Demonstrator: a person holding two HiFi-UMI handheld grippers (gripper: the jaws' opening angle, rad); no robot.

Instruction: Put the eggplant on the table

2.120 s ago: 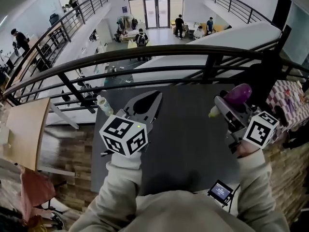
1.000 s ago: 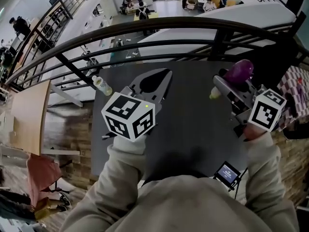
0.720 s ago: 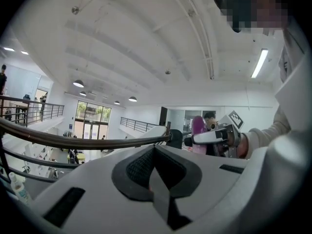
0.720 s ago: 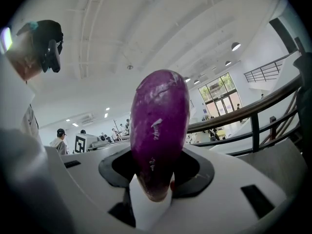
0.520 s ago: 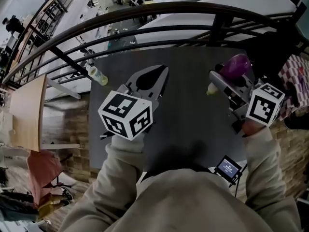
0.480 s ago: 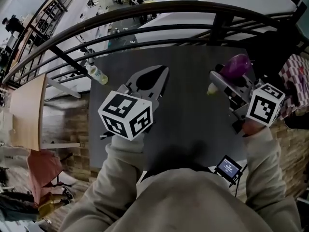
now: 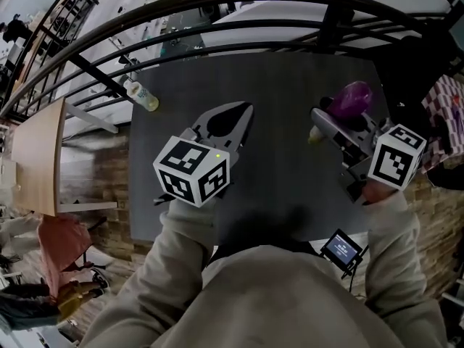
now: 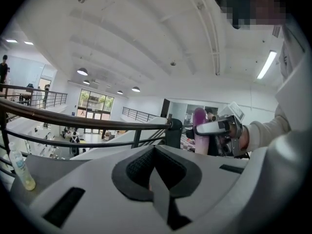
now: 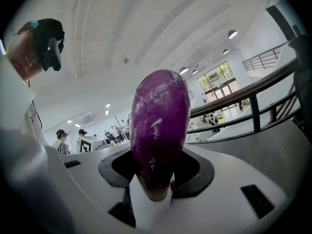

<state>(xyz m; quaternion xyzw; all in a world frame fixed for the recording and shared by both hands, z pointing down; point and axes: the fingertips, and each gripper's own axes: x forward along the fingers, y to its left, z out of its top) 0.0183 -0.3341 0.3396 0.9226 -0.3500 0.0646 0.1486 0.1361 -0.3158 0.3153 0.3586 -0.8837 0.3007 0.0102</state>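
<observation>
The dark grey table (image 7: 290,122) stands just on the near side of a black railing (image 7: 217,20), its matte top running up close to the rails. A small clear plastic bottle (image 7: 141,95) of yellowish liquid stands upright at the table's left corner, next to the railing.

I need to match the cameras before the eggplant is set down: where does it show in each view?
Head view: eggplant at the right, above centre, gripped by the right gripper.
Left gripper view: right of centre, a small upright purple shape.
Right gripper view: dead centre, large, clamped between the jaws.
Shared landmark: the dark railing.
</observation>
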